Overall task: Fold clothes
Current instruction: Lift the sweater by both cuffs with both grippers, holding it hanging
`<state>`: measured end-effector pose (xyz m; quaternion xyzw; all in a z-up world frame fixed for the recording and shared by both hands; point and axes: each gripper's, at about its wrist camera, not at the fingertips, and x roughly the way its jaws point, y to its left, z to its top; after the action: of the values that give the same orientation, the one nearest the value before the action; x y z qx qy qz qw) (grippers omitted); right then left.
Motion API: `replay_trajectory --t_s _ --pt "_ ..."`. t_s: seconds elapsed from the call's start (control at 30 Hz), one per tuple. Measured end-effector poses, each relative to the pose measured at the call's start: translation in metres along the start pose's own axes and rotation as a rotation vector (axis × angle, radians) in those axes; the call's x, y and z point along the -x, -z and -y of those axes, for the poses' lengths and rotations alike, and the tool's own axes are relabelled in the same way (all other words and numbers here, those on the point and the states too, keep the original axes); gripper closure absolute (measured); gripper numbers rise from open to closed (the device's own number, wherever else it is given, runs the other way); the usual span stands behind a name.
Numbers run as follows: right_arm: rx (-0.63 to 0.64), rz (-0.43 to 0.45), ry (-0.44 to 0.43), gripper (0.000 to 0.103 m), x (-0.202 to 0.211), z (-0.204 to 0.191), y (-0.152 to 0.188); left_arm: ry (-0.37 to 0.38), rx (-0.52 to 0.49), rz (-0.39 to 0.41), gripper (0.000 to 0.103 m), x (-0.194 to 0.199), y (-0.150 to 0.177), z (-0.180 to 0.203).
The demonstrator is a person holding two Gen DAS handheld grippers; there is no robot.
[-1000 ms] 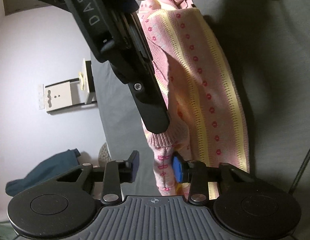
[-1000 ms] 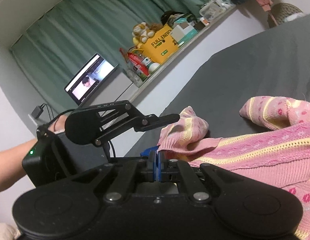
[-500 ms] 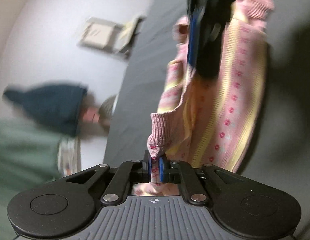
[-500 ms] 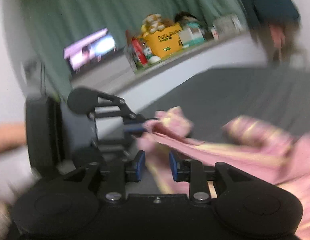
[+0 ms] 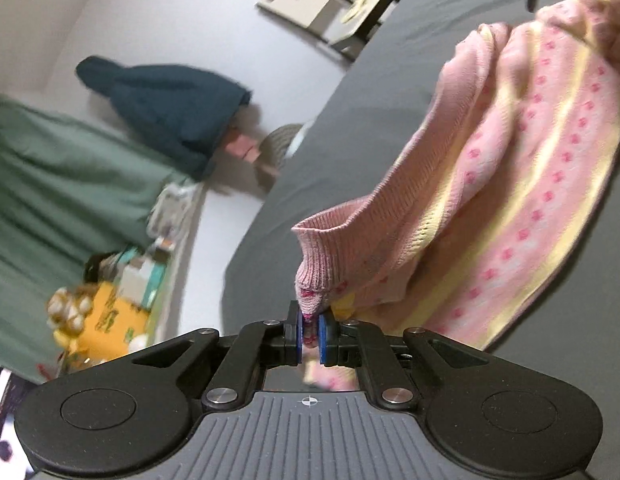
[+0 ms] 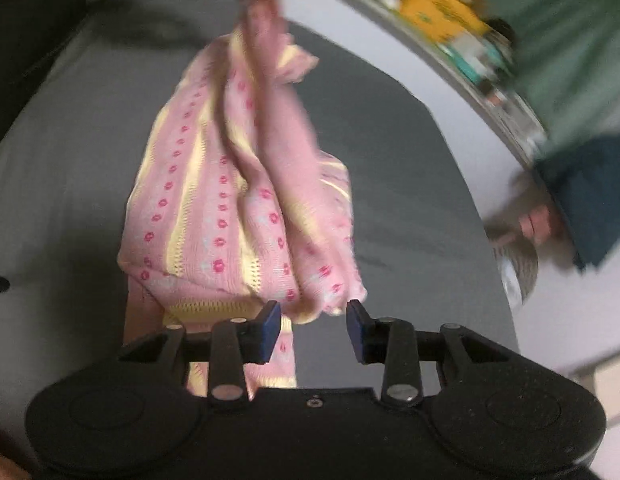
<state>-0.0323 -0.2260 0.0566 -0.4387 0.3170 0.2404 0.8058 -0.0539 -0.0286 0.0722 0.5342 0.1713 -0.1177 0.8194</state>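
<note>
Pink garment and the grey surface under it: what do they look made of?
Pink garment: soft knit, probably cotton or acrylic yarn; ribbed cuff, openwork yellow stripes and limp drape show it. Grey surface: matte woven cloth, likely a bedsheet; faint creases, no shine.

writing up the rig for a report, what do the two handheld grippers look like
Both are matte black. The left gripper has a ribbed grey top plate with a small crosshair mark, round black discs on each side, silver pivot screws and blue pads. The right gripper has the same linkage and blue pads, on a plain black body.
</note>
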Motion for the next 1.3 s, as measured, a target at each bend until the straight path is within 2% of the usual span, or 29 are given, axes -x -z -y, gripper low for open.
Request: replay_trajectory --t_s 0.07,0.13,0.27,0.3,0.37,0.43,0.53,0.63,0.73,0.87,0.93,0.97,1.03,1.1,1.17,1.2,1.23,1.3 --pt "0.015 0.018 -0.016 0.069 -0.004 0.005 -0.007 -0.026 -0.001 -0.027 0.096 -0.001 0.009 -0.008" --pt "-0.048 0.054 -0.008 0.069 -0.008 0.020 -0.013 -0.035 0.013 -0.055 0.096 -0.015 0.014 -0.018" --pt "-0.415 0.127 -0.037 0.069 -0.027 0.057 -0.019 -0.031 0.038 -0.096 0.096 -0.009 0.031 -0.020" --pt "-0.450 0.129 -0.057 0.069 -0.033 0.056 -0.021 -0.027 0.041 -0.104 0.096 -0.009 0.034 -0.019" --pt "-0.442 0.123 -0.093 0.076 -0.044 0.044 -0.026 -0.019 0.037 -0.117 0.096 -0.009 0.038 -0.011" --pt "-0.354 0.100 -0.140 0.083 -0.048 0.024 -0.033 -0.020 0.027 -0.127 0.096 -0.007 0.041 -0.007" --pt "-0.193 0.066 -0.181 0.083 -0.043 -0.012 -0.041 -0.028 0.052 -0.147 0.096 -0.009 0.048 -0.012" --pt "-0.105 0.066 -0.205 0.083 -0.025 -0.034 -0.043 -0.023 0.070 -0.153 0.096 -0.004 0.054 -0.010" --pt "-0.087 0.100 -0.222 0.082 -0.005 -0.034 -0.044 -0.022 0.055 -0.153 0.096 -0.002 0.057 -0.005" --pt "-0.165 0.184 -0.129 0.082 0.006 -0.006 -0.053 -0.016 0.068 -0.158 0.096 -0.001 0.059 -0.001" --pt "-0.214 0.179 -0.078 0.079 -0.006 0.012 -0.065 -0.013 0.064 -0.160 0.096 0.000 0.059 0.003" --pt "-0.221 0.151 -0.100 0.077 -0.016 0.020 -0.071 -0.011 0.058 -0.160 0.096 0.000 0.059 0.005" --pt "-0.233 0.095 -0.150 0.058 -0.036 0.035 -0.082 -0.010 0.047 -0.165 0.096 0.001 0.059 0.008" --pt "-0.224 0.034 -0.236 0.051 -0.058 0.037 -0.086 -0.004 0.050 -0.171 0.096 0.002 0.061 0.008" --pt "-0.220 -0.006 -0.320 0.058 -0.071 0.038 -0.084 0.000 0.055 -0.176 0.096 0.004 0.062 0.008" --pt "-0.223 -0.014 -0.353 0.072 -0.074 0.038 -0.083 0.001 0.055 -0.176 0.096 0.005 0.062 0.009" --pt "-0.236 -0.011 -0.368 0.080 -0.073 0.038 -0.082 0.001 0.054 -0.176 0.096 0.006 0.062 0.010" --pt "-0.259 0.018 -0.388 0.088 -0.065 0.036 -0.077 0.002 0.053 -0.172 0.096 0.008 0.062 0.011"
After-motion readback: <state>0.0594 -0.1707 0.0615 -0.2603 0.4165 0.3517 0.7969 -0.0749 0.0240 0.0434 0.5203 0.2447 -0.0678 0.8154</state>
